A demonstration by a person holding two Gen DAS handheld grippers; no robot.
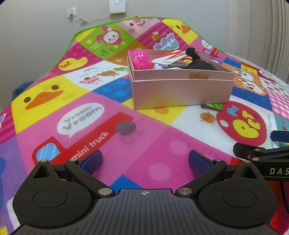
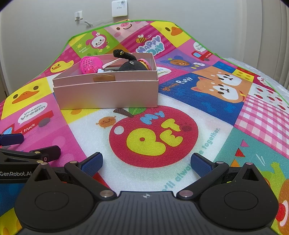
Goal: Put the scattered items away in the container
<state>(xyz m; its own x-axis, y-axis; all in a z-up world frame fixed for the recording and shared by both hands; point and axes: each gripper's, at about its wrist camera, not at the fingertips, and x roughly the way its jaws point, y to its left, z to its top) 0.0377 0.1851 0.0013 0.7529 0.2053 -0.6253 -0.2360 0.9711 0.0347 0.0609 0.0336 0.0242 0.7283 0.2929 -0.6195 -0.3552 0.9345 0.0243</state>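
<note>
A pink cardboard box [image 1: 180, 90] stands on the colourful play mat; it also shows in the right wrist view [image 2: 108, 94]. Inside it lie a pink plastic basket [image 1: 141, 59] [image 2: 90, 65], a black plush toy [image 1: 198, 63] [image 2: 130, 63] and a white and red card [image 1: 169, 57]. My left gripper [image 1: 145, 162] is open and empty, low over the mat well in front of the box. My right gripper [image 2: 146, 163] is open and empty over the red apple print. Each gripper shows at the edge of the other's view.
The play mat [image 1: 72, 101] [image 2: 216, 108] covers a raised surface with a green edge. A grey wall with a socket [image 1: 71, 12] and a white device [image 2: 119, 8] stands behind. A grey round patch on the mat [image 1: 125, 128] lies before the left gripper.
</note>
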